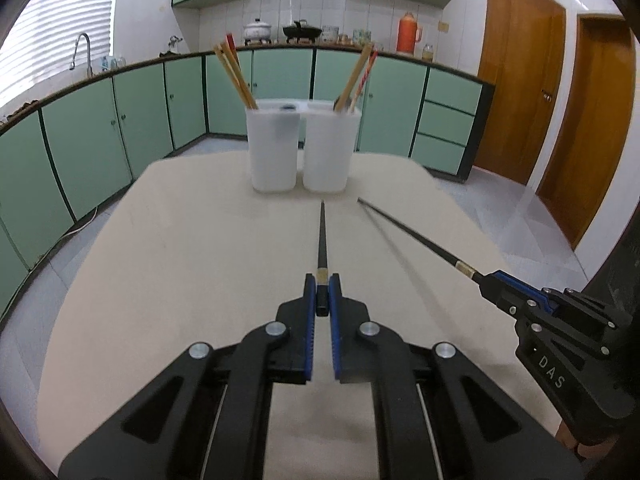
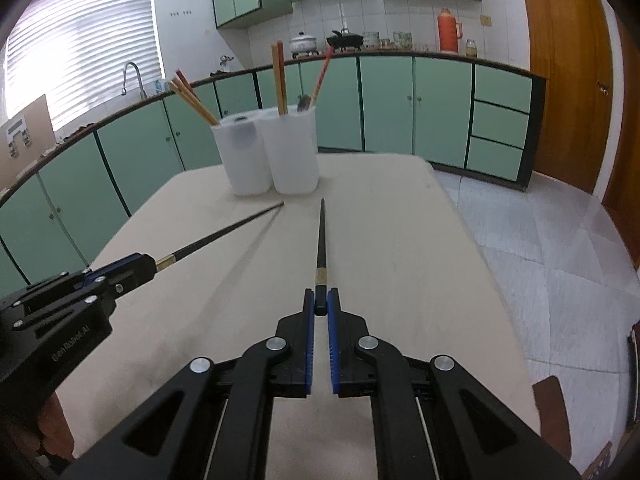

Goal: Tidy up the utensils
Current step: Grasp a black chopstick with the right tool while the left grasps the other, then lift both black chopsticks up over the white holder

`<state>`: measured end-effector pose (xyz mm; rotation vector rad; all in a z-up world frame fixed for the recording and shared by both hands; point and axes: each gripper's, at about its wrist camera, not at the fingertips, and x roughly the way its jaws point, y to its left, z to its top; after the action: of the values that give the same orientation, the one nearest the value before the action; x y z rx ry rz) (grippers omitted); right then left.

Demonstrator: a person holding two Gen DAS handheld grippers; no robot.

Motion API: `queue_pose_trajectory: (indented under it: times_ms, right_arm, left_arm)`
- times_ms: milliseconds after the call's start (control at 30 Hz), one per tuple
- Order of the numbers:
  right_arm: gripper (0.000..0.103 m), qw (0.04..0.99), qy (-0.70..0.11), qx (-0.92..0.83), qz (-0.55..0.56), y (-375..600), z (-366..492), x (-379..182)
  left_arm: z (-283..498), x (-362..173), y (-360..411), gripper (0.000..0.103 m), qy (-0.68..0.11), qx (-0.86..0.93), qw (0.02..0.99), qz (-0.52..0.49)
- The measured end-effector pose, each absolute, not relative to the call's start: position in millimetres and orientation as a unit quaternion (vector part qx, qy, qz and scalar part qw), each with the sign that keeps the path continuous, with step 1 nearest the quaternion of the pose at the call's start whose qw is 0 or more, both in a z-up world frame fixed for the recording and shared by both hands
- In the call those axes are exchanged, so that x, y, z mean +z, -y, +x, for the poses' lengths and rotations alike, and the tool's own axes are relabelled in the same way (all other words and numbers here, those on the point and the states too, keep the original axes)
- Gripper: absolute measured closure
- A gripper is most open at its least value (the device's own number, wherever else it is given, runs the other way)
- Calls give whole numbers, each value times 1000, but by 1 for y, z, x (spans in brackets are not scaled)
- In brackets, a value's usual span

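Two white plastic holders stand side by side at the far end of the table, the left holder [image 1: 273, 148] and the right holder [image 1: 329, 148], each with several wooden and red chopsticks leaning out. My left gripper [image 1: 322, 280] is shut on the thick end of a black chopstick [image 1: 322, 236] that points at the holders. My right gripper [image 2: 321, 294] is shut on a second black chopstick [image 2: 321, 236], also pointing forward. Each gripper shows in the other's view: the right gripper [image 1: 490, 280] and the left gripper [image 2: 148, 266]. Both chopsticks are above the table.
The beige table [image 1: 192, 248] ends just behind the holders [image 2: 272, 152]. Green kitchen cabinets [image 1: 100, 136] run along the back and left, with a sink tap, pots and an orange thermos [image 1: 407, 34] on the counter. Wooden doors [image 1: 560, 112] are at the right.
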<state>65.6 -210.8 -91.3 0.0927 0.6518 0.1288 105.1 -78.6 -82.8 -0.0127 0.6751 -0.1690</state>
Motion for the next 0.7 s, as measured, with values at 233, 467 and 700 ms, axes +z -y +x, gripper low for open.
queue_pose_trajectory:
  times_ms: [233,467,700]
  right_arm:
    - [97,955,-287,71,41,212,63,-59]
    - [97,961,-260,87,43,211,65,-28]
    - [97,964,-239,112,44,209,75,6]
  left_arm:
    - [100,-54,77,97,-295,-90,951,-10]
    - [95,-22,71,97,-259,-98,961,-17]
    - [95,9,65,98,-228,-107,967,-24]
